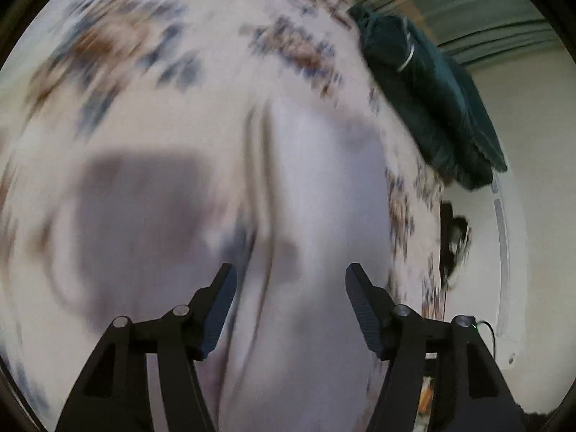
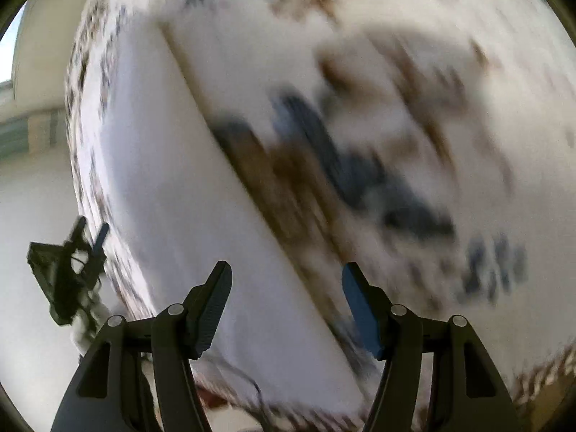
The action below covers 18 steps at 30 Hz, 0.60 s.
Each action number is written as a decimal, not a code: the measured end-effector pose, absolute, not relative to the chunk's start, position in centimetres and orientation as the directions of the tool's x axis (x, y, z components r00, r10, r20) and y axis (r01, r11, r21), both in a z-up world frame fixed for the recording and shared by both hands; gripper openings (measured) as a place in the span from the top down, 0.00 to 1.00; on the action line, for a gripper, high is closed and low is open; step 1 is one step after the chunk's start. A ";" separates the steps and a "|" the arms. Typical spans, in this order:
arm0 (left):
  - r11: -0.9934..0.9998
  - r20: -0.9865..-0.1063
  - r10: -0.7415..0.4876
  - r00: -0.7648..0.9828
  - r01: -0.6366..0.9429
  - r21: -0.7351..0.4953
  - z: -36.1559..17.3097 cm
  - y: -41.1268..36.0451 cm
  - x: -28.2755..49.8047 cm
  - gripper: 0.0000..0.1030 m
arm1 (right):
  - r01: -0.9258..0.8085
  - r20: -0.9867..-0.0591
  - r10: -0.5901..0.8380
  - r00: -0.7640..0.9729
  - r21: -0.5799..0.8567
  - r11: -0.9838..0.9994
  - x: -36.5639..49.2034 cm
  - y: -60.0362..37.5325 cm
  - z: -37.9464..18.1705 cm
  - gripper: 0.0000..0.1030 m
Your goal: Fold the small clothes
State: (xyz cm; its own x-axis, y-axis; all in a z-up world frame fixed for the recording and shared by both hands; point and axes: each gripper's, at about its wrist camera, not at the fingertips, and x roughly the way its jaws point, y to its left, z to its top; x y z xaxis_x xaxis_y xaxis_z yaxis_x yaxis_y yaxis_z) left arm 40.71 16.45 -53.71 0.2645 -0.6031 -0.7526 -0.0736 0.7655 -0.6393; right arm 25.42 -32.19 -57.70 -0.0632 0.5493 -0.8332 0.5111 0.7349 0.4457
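Currently I read both the left gripper and right gripper spread and empty over the white garment on the patterned bedspread, beside the folded dark green garment; its folding looks unfinished.

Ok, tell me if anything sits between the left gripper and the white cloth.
Nothing visible does. The left gripper is open, and the white cloth lies straight ahead between its fingers. The dark green bundle sits off to the upper right at the bed's edge, clear of that path. The picture is blurred, so small things could be missed.
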 end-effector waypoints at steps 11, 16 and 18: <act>0.849 -0.870 -0.490 -0.048 -0.251 -0.465 -58.3 13.4 20.8 0.41 | 0.566 -0.736 0.637 -0.229 0.432 0.702 11.4 -30.3 -62.2 0.36; 0.888 -0.898 -0.431 -0.091 -0.219 -0.404 -59.9 10.9 19.5 0.44 | 0.541 -0.765 0.603 -0.226 0.416 0.731 10.7 -28.1 -63.8 0.36; 0.893 -0.907 -0.419 -0.052 -0.203 -0.401 -59.4 10.5 19.6 0.87 | 0.539 -0.793 0.577 -0.195 0.405 0.738 11.2 -26.7 -64.1 0.41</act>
State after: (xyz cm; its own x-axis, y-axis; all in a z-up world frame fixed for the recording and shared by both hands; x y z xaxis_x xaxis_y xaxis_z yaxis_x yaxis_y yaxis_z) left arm 19.56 10.45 -59.36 -0.0523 -0.4187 -0.9066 -0.2034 0.8933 -0.4008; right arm 11.16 -26.67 -64.10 -0.1952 0.5775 -0.7927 0.5394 0.7383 0.4050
